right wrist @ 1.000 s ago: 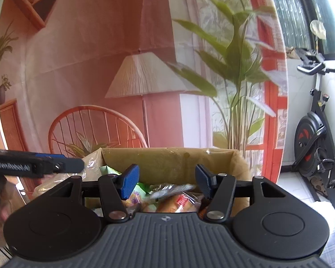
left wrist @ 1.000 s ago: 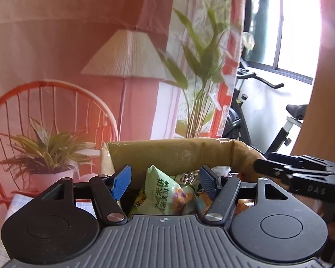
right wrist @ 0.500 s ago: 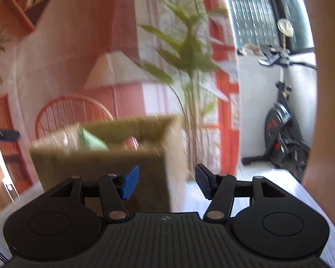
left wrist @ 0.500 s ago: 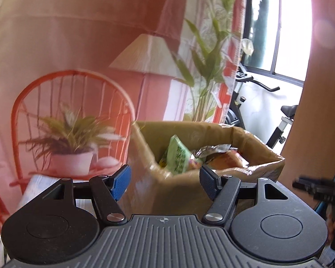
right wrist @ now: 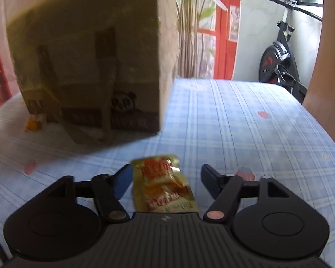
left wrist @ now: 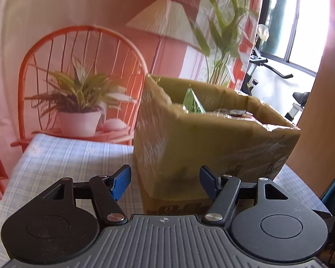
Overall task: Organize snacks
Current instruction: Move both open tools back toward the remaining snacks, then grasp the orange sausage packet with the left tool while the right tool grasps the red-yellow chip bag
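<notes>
A brown cardboard box (left wrist: pixel 212 143) stands on the checked tablecloth, with a green snack packet (left wrist: pixel 193 102) poking above its rim. My left gripper (left wrist: pixel 165 182) is open in front of the box's near wall, nothing between its fingers. In the right wrist view the same box (right wrist: pixel 89 55) fills the upper left. A gold and red snack packet (right wrist: pixel 163 187) lies flat on the cloth in front of it. My right gripper (right wrist: pixel 166 178) hovers low over that packet, its jaws opening, with the packet between them and untouched.
A small orange snack (right wrist: pixel 33 122) lies by the box's left corner. The blue checked tablecloth (right wrist: pixel 245 122) stretches to the right. An exercise bike (right wrist: pixel 279 51) stands beyond the table; a wooden panel (left wrist: pixel 323 111) rises at the right.
Both grippers dropped from above the box to table height. The left one now faces the box's side. The right one swung right and down over the gold packet, jaws wider.
</notes>
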